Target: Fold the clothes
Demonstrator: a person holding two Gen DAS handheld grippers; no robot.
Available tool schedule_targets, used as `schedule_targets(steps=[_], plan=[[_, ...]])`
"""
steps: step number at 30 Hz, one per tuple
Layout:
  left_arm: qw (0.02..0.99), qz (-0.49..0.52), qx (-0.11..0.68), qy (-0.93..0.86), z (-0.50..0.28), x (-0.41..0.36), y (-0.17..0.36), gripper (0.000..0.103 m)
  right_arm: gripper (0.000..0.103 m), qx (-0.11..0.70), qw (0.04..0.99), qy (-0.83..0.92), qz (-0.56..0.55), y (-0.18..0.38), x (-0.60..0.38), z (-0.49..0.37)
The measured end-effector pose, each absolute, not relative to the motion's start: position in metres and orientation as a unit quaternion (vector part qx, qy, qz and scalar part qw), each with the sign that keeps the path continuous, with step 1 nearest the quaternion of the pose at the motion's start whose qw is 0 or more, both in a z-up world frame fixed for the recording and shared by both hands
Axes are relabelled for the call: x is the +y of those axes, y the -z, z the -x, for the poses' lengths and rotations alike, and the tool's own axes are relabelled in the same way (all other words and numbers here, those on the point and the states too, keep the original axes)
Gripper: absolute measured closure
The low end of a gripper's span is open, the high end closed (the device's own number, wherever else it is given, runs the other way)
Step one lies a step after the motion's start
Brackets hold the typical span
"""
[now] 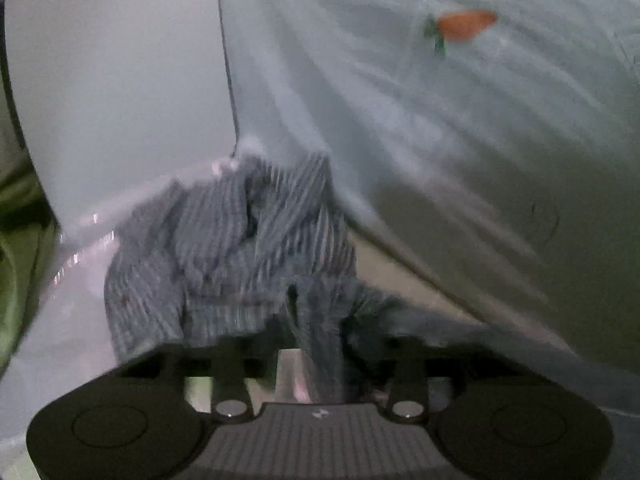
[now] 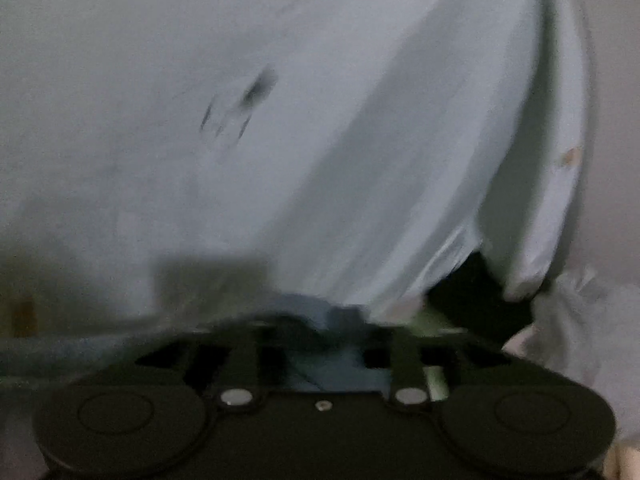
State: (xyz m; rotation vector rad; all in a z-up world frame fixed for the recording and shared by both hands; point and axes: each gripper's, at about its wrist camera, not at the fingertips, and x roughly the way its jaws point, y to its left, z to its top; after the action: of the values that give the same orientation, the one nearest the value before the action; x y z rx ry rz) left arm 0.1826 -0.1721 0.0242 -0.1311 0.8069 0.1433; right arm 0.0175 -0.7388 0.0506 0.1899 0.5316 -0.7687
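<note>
In the left wrist view, a crumpled blue-and-white striped garment (image 1: pixel 240 248) hangs bunched right in front of my left gripper (image 1: pixel 316 344), which is shut on its lower fold. In the right wrist view, my right gripper (image 2: pixel 332 328) is shut on a blue piece of cloth (image 2: pixel 336 368), likely the same garment. The fingertips of both grippers are hidden by fabric and the frames are blurred.
A pale blue sheet (image 1: pixel 440 128) with an orange carrot print (image 1: pixel 464 26) fills the background of the left wrist view. It also fills the right wrist view (image 2: pixel 280 140), with a dark smudge mark (image 2: pixel 256 88). Green fabric (image 1: pixel 20 240) lies at the far left.
</note>
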Motion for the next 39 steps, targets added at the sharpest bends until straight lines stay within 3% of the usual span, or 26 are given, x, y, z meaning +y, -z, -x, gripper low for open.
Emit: schedule_targets(steps=[3,9,12,16,18,19,20,23,34,39], plan=[[0.912,0.037,0.406,-0.040,-0.151,-0.171,-0.012,0.017,0.048,0.296,0.887,0.328,-0.131,-0.017,-0.716,-0.009],[0.887,0.030,0.460,-0.030,-0.086,-0.153,0.008,0.013,0.047,0.376,0.868,0.228,-0.230,0.052,-0.659,0.014],[0.877,0.044,0.478,-0.030,-0.063,-0.148,0.015,0.012,0.038,0.391,0.872,0.184,-0.231,0.066,-0.630,0.010],[0.869,0.036,0.492,-0.035,-0.045,-0.150,0.022,0.012,0.039,0.409,0.881,0.133,-0.197,0.077,-0.599,-0.009],[0.869,0.032,0.493,-0.030,-0.041,-0.151,0.023,0.012,0.047,0.425,0.879,0.132,-0.171,0.081,-0.596,-0.018],[0.868,0.030,0.494,-0.030,-0.040,-0.152,0.023,0.012,0.061,0.430,0.877,0.141,-0.160,0.082,-0.595,-0.019],[0.868,0.028,0.496,-0.031,-0.040,-0.153,0.023,0.012,0.082,0.432,0.876,0.152,-0.152,0.080,-0.594,-0.019],[0.866,0.023,0.499,-0.031,-0.039,-0.156,0.022,0.011,0.095,0.417,0.881,0.146,-0.166,0.071,-0.601,-0.001],[0.845,0.008,0.532,-0.049,-0.027,-0.147,0.045,0.010,0.096,0.353,0.847,0.347,-0.196,0.022,-0.622,0.164],[0.838,0.037,0.543,-0.041,-0.024,-0.135,0.050,0.010,0.089,0.366,0.810,0.392,-0.237,0.032,-0.641,0.197]])
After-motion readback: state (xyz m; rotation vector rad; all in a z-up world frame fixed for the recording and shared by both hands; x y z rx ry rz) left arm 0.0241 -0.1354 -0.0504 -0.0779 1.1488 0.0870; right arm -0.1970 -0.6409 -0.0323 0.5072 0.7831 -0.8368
